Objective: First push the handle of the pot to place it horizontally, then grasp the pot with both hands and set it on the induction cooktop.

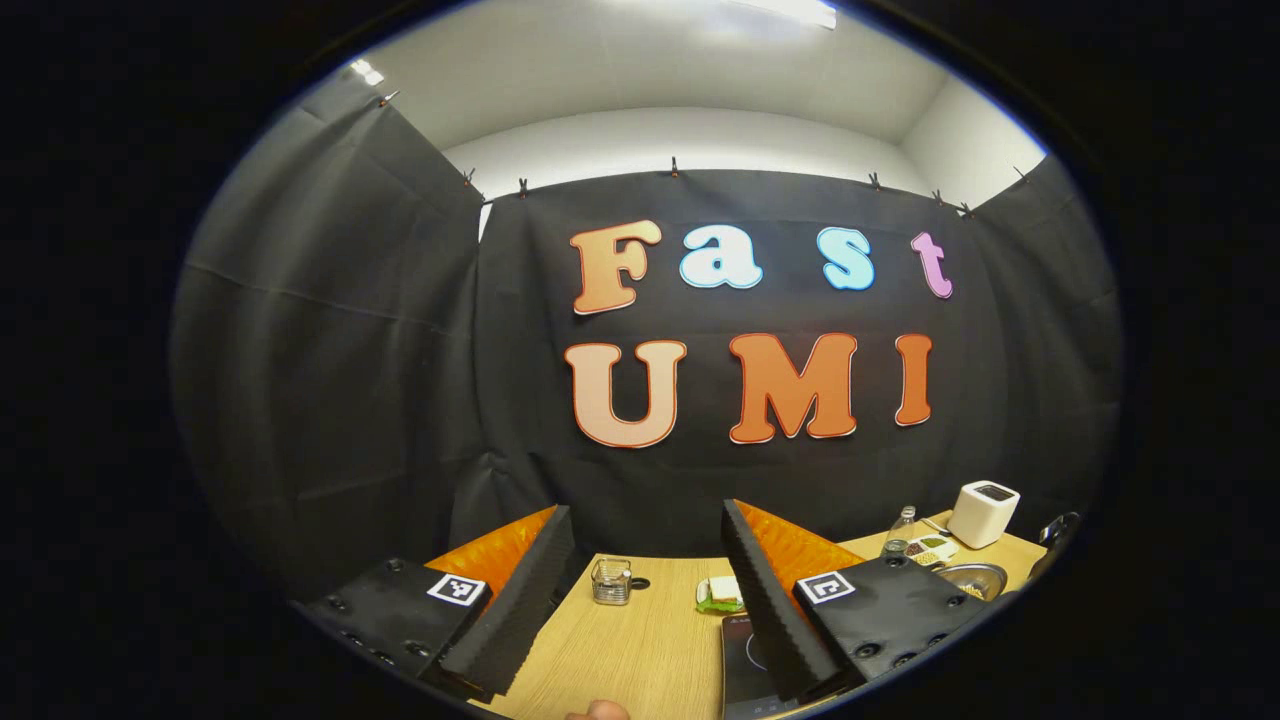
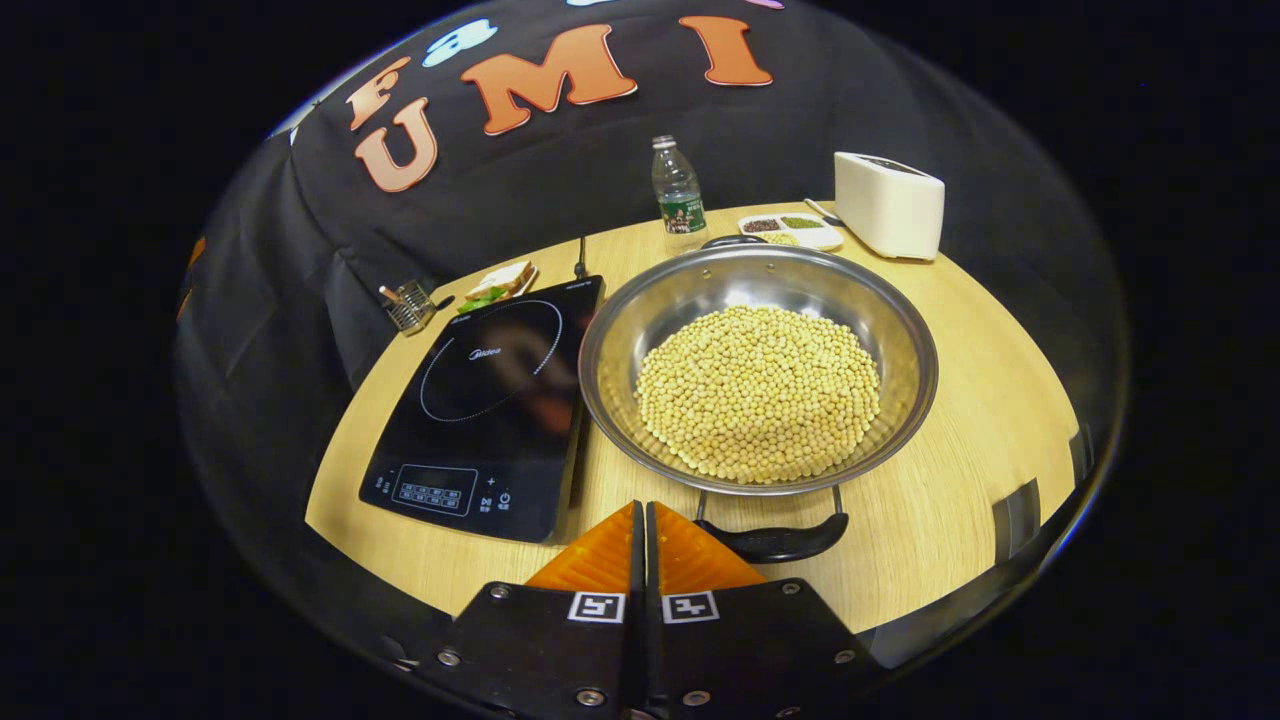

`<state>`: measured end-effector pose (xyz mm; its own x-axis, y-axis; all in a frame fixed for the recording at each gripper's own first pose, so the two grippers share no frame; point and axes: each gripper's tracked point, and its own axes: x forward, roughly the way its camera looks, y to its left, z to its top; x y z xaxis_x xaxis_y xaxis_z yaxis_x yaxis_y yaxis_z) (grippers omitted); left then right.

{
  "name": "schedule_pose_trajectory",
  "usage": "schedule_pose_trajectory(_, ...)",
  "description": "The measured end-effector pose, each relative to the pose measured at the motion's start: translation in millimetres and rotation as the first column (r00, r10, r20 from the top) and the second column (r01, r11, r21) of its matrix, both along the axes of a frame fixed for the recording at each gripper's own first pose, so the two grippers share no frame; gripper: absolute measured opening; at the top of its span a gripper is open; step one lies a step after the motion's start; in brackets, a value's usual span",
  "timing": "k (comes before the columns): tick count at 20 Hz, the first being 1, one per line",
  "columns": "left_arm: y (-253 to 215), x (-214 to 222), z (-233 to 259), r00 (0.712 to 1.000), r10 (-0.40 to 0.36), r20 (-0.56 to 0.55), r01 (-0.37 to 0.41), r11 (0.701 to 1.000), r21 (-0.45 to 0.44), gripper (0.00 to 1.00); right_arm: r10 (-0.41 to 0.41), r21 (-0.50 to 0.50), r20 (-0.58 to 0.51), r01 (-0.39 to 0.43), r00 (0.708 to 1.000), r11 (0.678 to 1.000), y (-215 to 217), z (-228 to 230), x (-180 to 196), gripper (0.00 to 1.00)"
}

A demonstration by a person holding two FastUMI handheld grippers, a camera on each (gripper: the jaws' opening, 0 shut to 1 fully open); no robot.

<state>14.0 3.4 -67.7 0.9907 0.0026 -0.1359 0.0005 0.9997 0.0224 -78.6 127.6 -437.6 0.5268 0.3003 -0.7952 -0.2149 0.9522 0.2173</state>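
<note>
I hold my right gripper (image 2: 641,520) with fingers pressed together into a blunt pusher, just short of the near handle (image 2: 775,540) of the bean-filled pot (image 2: 758,370), which sits beside the induction cooktop (image 2: 485,410). My left gripper (image 1: 648,590) waits wide apart, ready for the two-handed lift.

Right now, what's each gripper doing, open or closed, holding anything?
Left gripper: open, holding nothing.
Right gripper: closed, empty, near the pot handle.

left gripper view is held low at the near table (image 1: 640,650) edge, aimed level at the back wall. right gripper view is raised, tilted down, near the pot (image 2: 758,290). cooktop (image 2: 490,400) is shared.
</note>
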Motion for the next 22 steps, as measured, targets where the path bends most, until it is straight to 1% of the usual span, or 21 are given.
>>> schedule_pose_trajectory(1, 0, 2, -2, 1.000, 0.001, -0.005, -0.001, 1.000, -0.001, 0.98, -0.013, -0.003, -0.007, 0.013, 1.000, 1.000, -5, -3, 0, 0.00)
schedule_pose_trajectory(4, -6, 7, -3, 1.000, -0.003, -0.001, 0.003, 1.000, -0.002, 0.96, -0.032, 0.045, -0.034, 0.034, 0.999, 0.998, -7, -3, -1, 0.00)
schedule_pose_trajectory(8, -19, 13, -9, 1.000, -0.023, -0.008, 0.023, 1.000, -0.013, 0.97, -0.036, 0.021, -0.029, 0.037, 0.999, 0.999, -20, -4, -2, 0.00)
schedule_pose_trajectory(12, -32, 19, -16, 0.999, -0.041, -0.022, 0.041, 0.999, -0.011, 0.99, -0.082, 0.030, -0.042, 0.083, 0.996, 0.996, -36, -7, 4, 0.00)
schedule_pose_trajectory(22, -62, 28, -19, 0.997, -0.068, -0.028, 0.068, 0.998, -0.015, 0.98, -0.179, 0.007, -0.025, 0.179, 0.984, 0.984, -88, -8, 21, 0.00)
